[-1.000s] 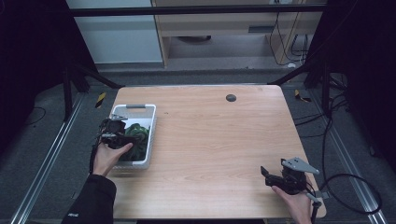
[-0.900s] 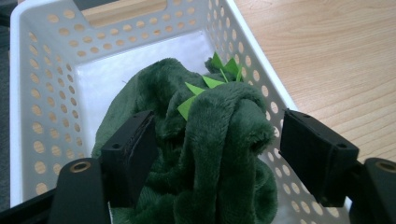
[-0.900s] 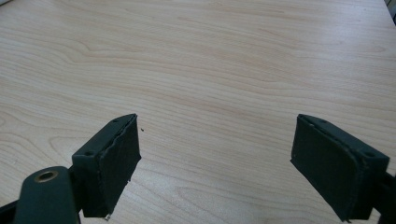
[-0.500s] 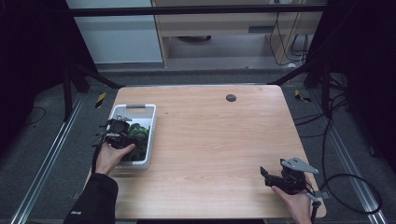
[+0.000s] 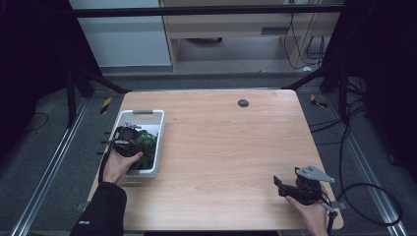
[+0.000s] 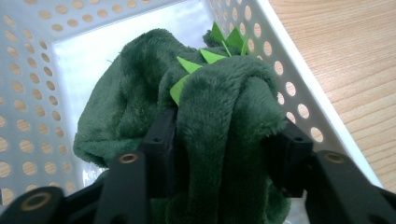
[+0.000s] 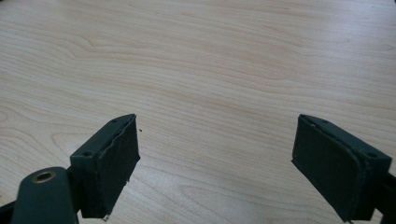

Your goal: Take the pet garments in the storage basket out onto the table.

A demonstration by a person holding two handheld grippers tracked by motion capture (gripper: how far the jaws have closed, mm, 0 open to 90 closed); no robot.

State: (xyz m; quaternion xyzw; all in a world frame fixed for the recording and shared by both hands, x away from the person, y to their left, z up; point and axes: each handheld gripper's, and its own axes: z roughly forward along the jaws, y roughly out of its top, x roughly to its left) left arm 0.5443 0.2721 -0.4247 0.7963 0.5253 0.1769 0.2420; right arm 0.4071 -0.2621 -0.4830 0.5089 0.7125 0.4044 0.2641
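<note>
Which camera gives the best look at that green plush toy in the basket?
The left gripper view: the green plush toy looms close, squeezed between the jaws, light green spikes visible. The high view shows it small and dark in the white basket.

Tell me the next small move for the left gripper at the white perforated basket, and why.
Probably lift straight up. The left gripper has just been closing its jaws, and they now pinch a fold of the dark green plush toy, which lies inside the white perforated plastic basket.

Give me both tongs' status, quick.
Left tongs: jaws have just been closing, now pressed on the green plush toy in the white basket.
Right tongs: open, holding nothing.
</note>
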